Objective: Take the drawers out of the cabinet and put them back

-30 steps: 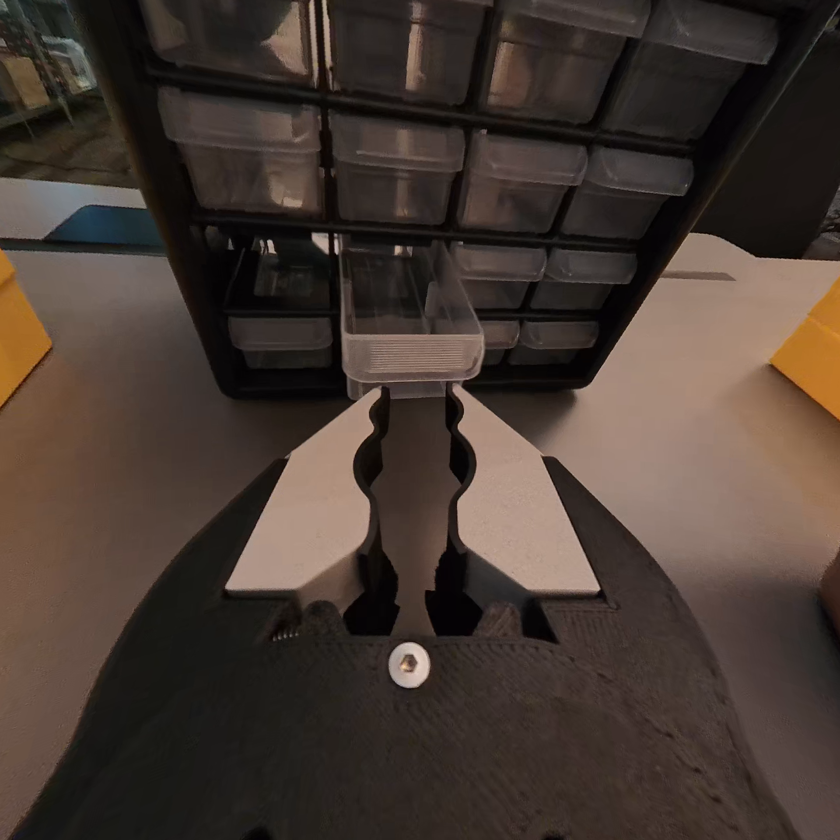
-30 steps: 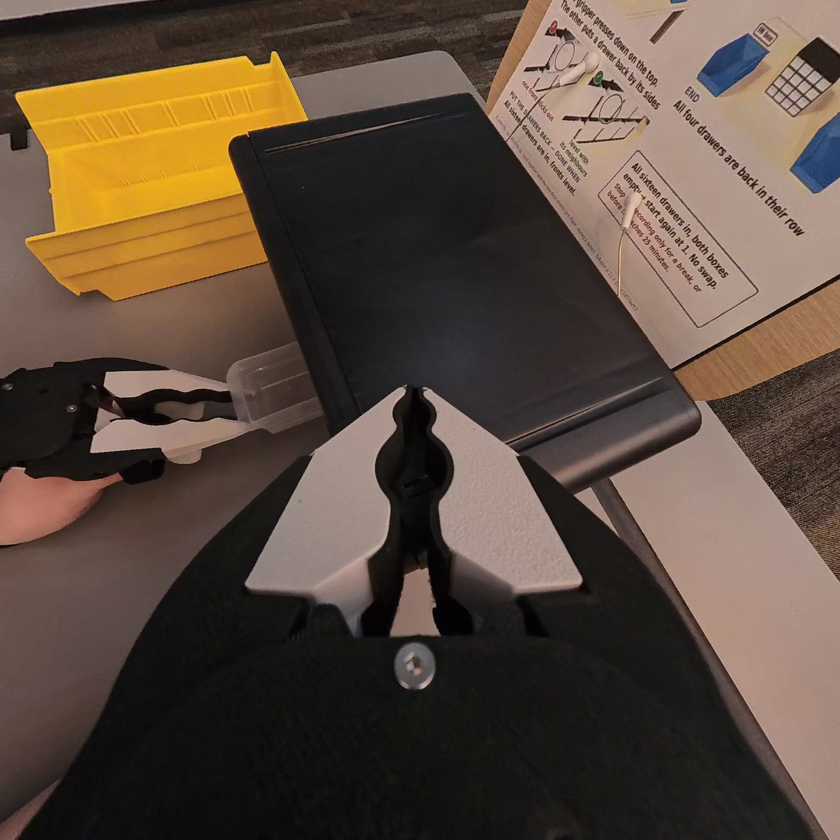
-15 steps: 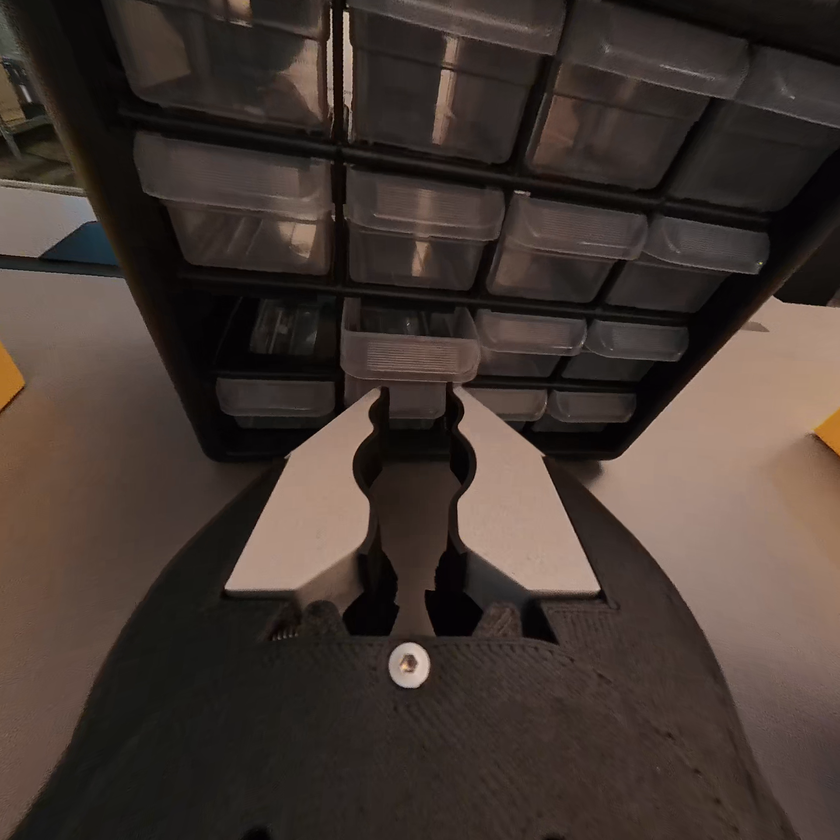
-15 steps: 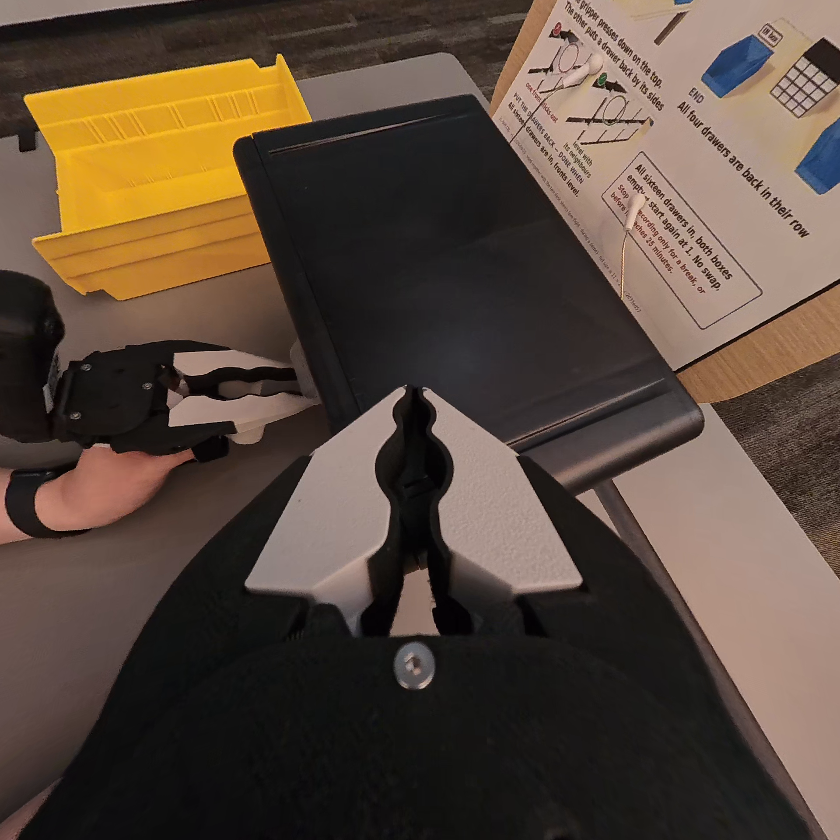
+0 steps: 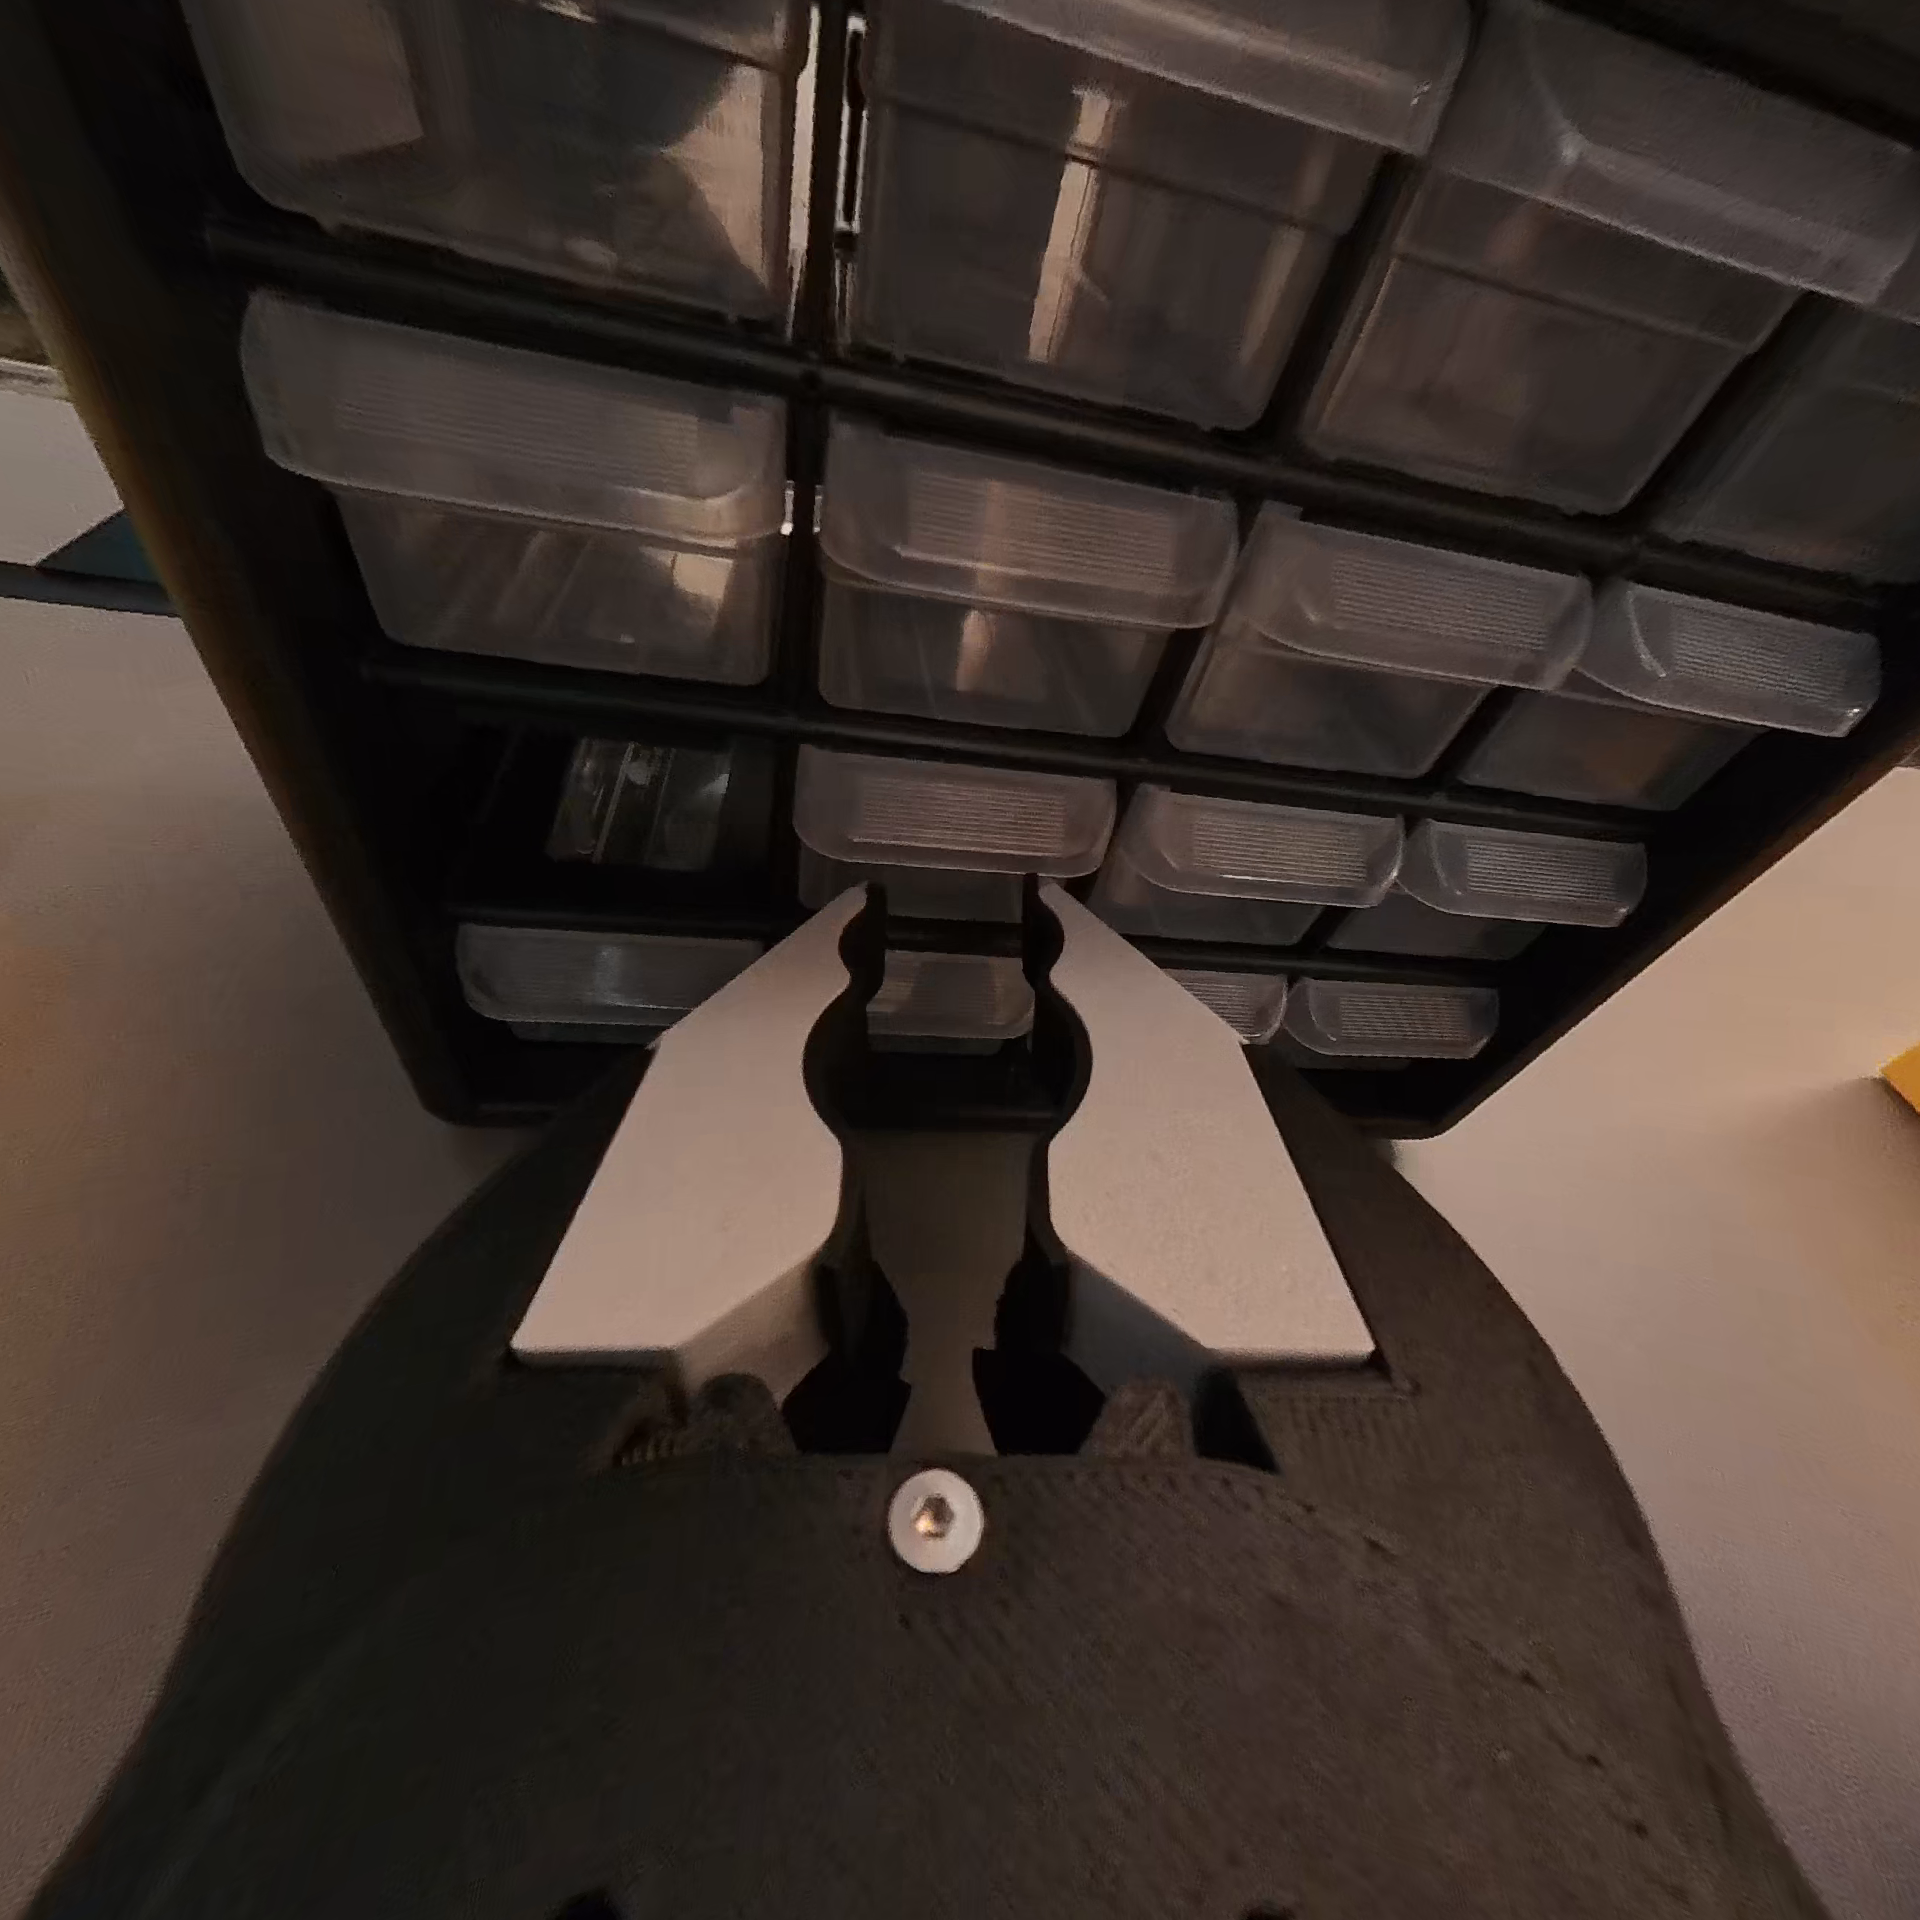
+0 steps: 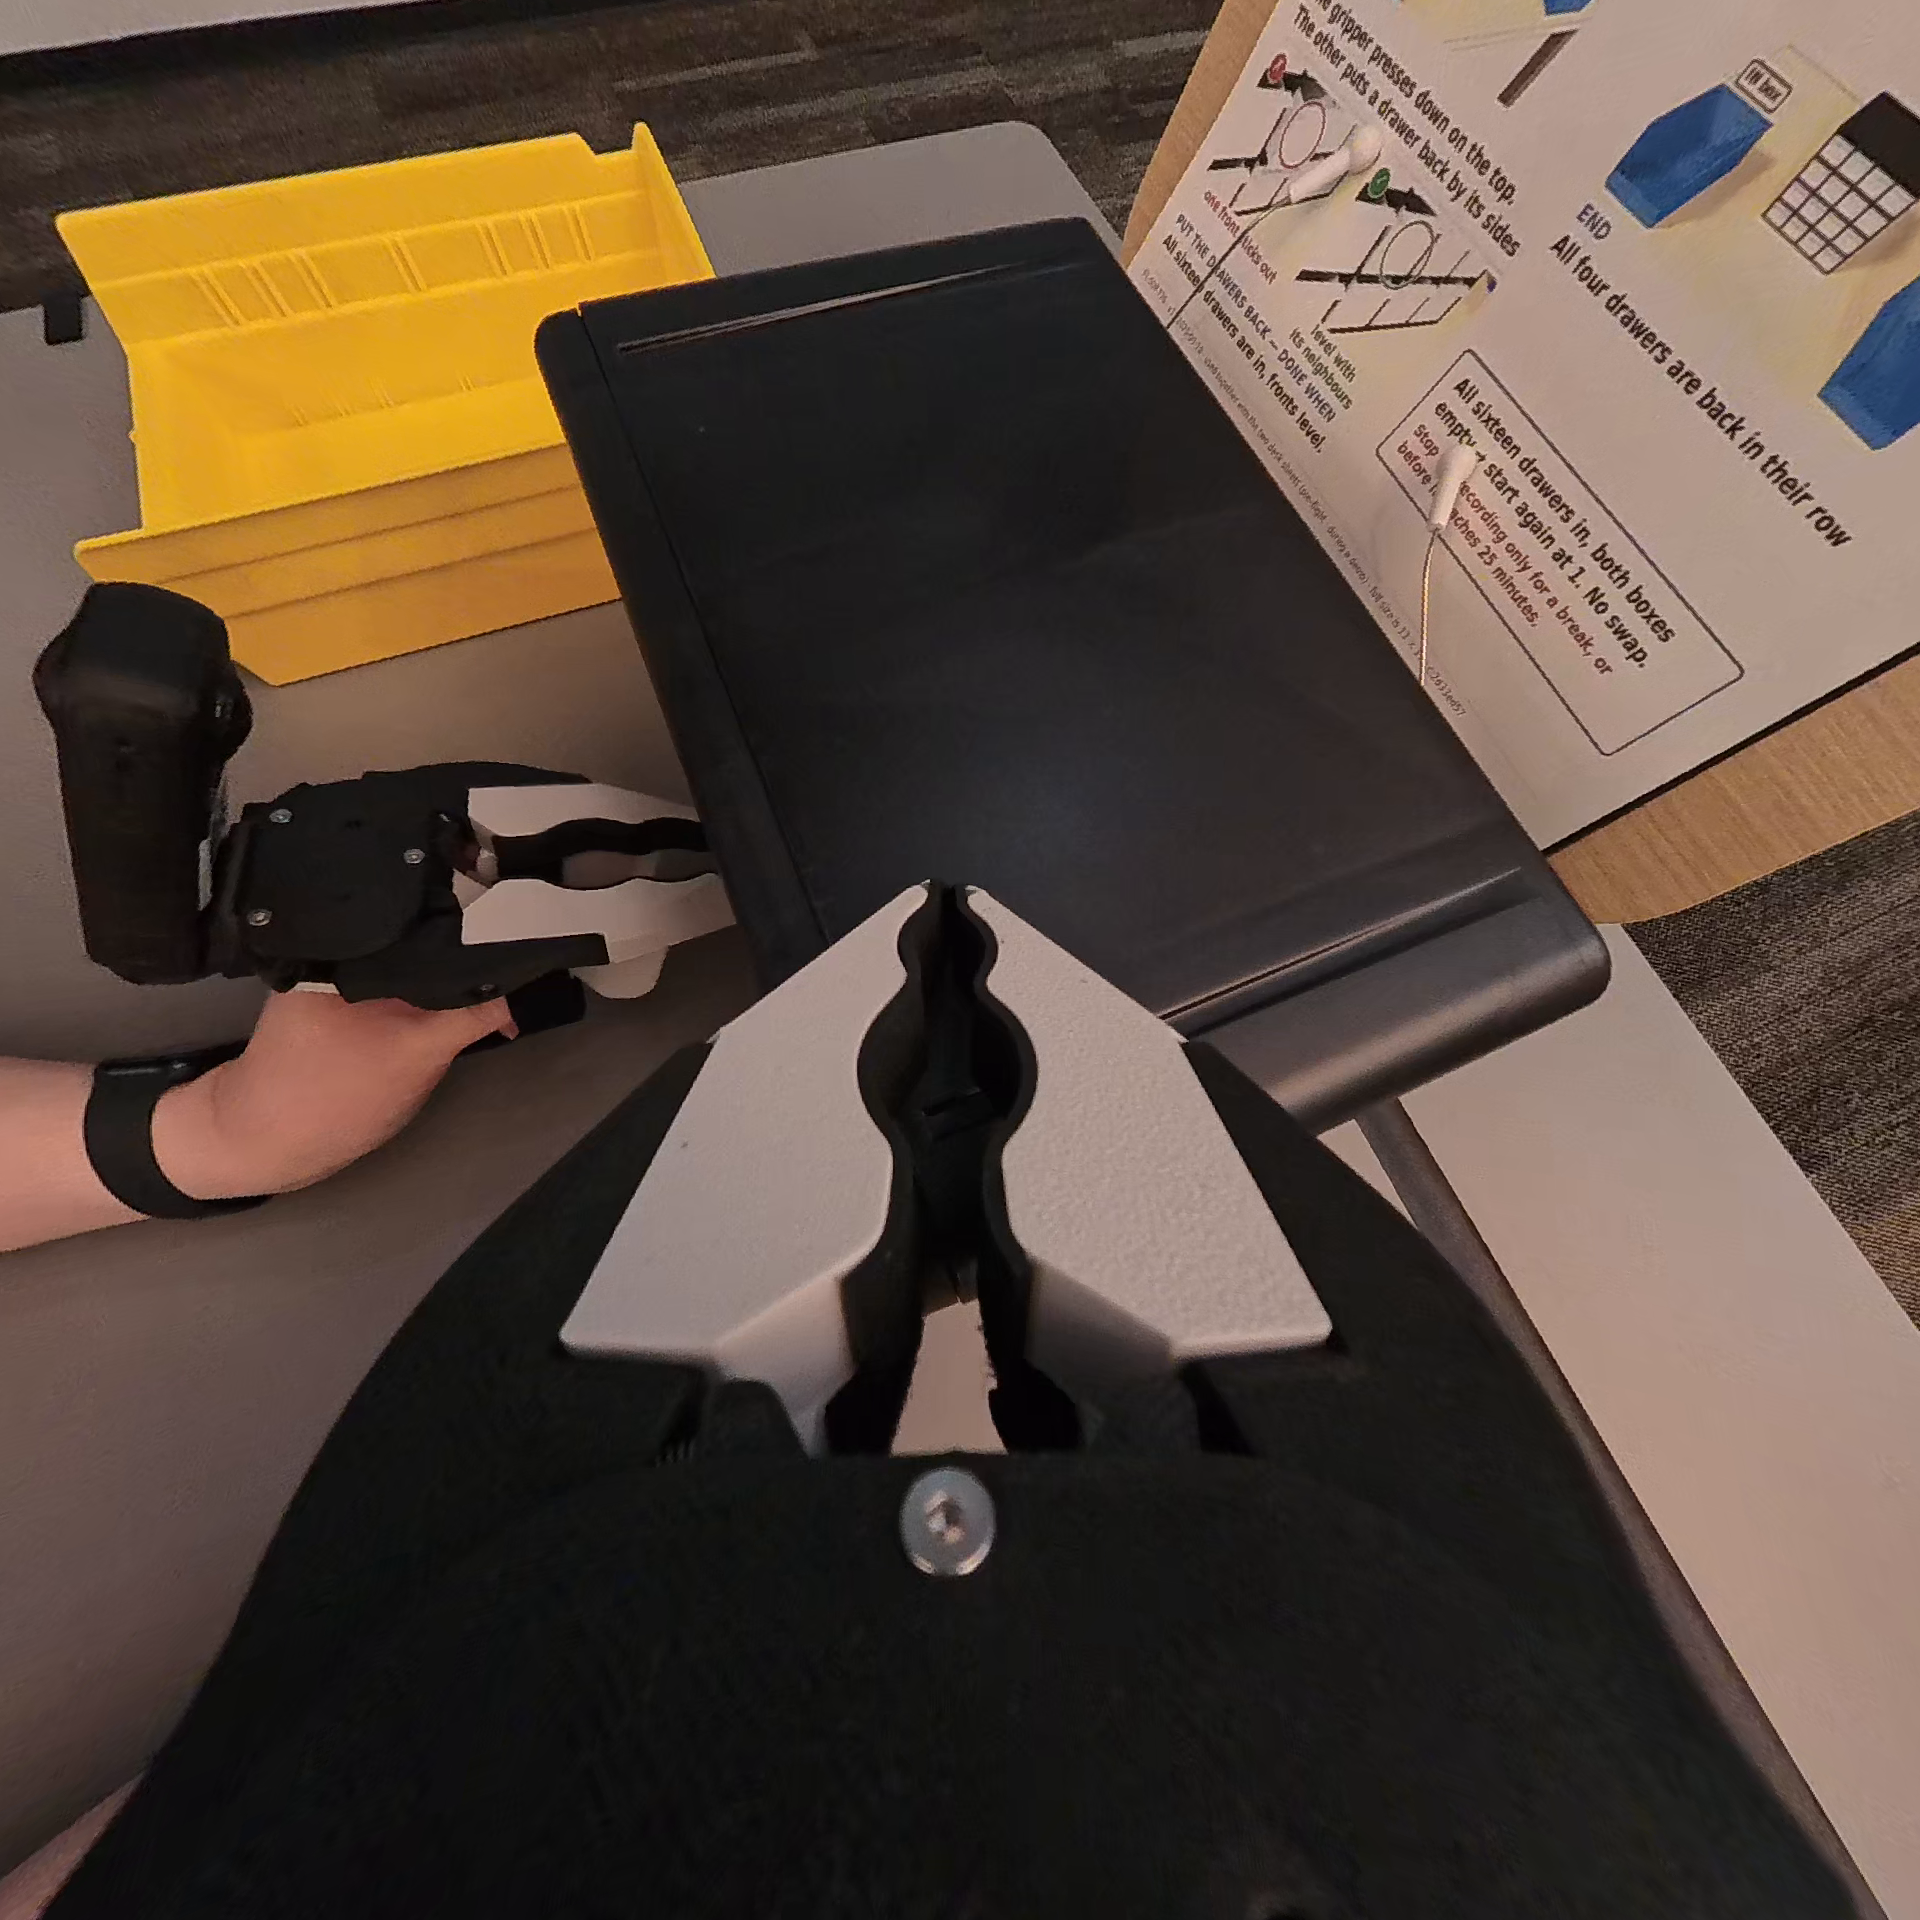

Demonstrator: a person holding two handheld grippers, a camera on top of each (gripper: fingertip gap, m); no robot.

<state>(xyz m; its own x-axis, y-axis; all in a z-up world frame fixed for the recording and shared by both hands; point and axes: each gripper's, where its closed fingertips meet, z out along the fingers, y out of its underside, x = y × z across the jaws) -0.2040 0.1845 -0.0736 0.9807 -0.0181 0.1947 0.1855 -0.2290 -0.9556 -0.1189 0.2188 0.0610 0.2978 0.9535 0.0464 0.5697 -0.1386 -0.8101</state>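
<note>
A black cabinet [image 5: 343,831] with rows of clear drawers fills the left wrist view. My left gripper [image 5: 951,904] is shut on the front tab of a clear drawer [image 5: 951,816], which sits nearly fully in the second slot of the third row, about level with its right neighbours. The slot to its left [image 5: 623,821] is dark and holds no drawer. In the right wrist view my right gripper [image 6: 940,888] is shut and empty, its tips at the front edge of the cabinet top [image 6: 1039,623]. The left gripper [image 6: 707,873] shows there against the cabinet's front.
A yellow bin [image 6: 364,416] stands on the grey table [image 6: 312,1455] left of the cabinet; another yellow edge [image 5: 1896,1091] shows at the right. A printed instruction sheet [image 6: 1558,364] on a wooden board leans behind the cabinet. A person's hand [image 6: 312,1091] holds the left gripper. Across from one pair of fingers to the other is roughly 15 cm. About 8 cm separates my left fingertips from the black cabinet [image 5: 343,831].
My left gripper has pushed the clear drawer forward from far out of the cabinet into its slot. The right gripper has stayed on the cabinet top.
</note>
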